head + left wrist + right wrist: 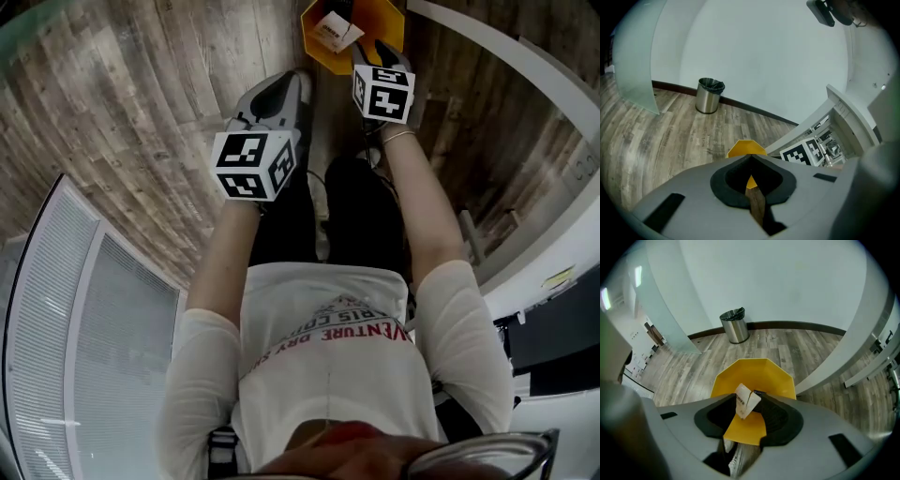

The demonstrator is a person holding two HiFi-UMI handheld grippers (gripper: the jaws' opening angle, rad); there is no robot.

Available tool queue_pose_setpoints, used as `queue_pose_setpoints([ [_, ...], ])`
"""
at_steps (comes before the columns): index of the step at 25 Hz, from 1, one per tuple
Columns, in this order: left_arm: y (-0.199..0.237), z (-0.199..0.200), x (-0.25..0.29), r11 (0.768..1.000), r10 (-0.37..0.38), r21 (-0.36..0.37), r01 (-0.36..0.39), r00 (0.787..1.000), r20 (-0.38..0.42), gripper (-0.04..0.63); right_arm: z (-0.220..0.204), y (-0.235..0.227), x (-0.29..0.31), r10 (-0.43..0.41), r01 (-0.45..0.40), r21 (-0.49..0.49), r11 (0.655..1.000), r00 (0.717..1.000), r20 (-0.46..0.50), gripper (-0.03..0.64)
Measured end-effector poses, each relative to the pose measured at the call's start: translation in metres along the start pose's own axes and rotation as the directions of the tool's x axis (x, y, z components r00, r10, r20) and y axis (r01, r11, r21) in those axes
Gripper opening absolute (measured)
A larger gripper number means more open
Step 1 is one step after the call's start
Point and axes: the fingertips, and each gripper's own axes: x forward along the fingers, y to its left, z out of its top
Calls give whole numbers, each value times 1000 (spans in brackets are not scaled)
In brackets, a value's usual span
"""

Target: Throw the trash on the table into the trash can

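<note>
ok so the right gripper view tells the most: the right gripper (pixel 744 398) has its jaws spread wide over the yellow trash can (pixel 761 373), with a white scrap of paper (pixel 747 401) sitting right at the tips. Can't really tell if the pads touch it.

Head view shows that same scrap over the can's mouth.

The left gripper (pixel 750 159) is pinched closed on nothing, beside the can.

Only the gripper views catch the steel bin (pixel 709 96) by the far wall; head view misses it.
</note>
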Motion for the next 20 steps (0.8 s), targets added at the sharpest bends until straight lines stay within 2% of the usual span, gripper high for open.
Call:
queue_pose_setpoints([
  [4,-8,13,-20,1000,5,-5,-5,1000,16,23,0,8,-26,11,-11,2,1000,1000,-6,173],
  [8,-23,34,-39,1000,-4,8,3,999,42,23,19,19,-60,33,-34,11,999,999,19,164],
  [10,-37,46,-54,1000,-11,6,11,999,53,23,32,24,-87,30,-31,13,999,999,32,72],
  [13,-67,70,-86,999,-40,17,39,997,72,23,58,37,-143,46,-51,48,998,995,89,41],
  [17,-119,119,-131,989,-103,116,89,987,121,23,103,51,-231,70,-90,88,992,977,203,38],
  [20,-167,163,-160,968,-173,210,138,972,161,23,136,48,-301,46,-84,117,990,954,295,37],
])
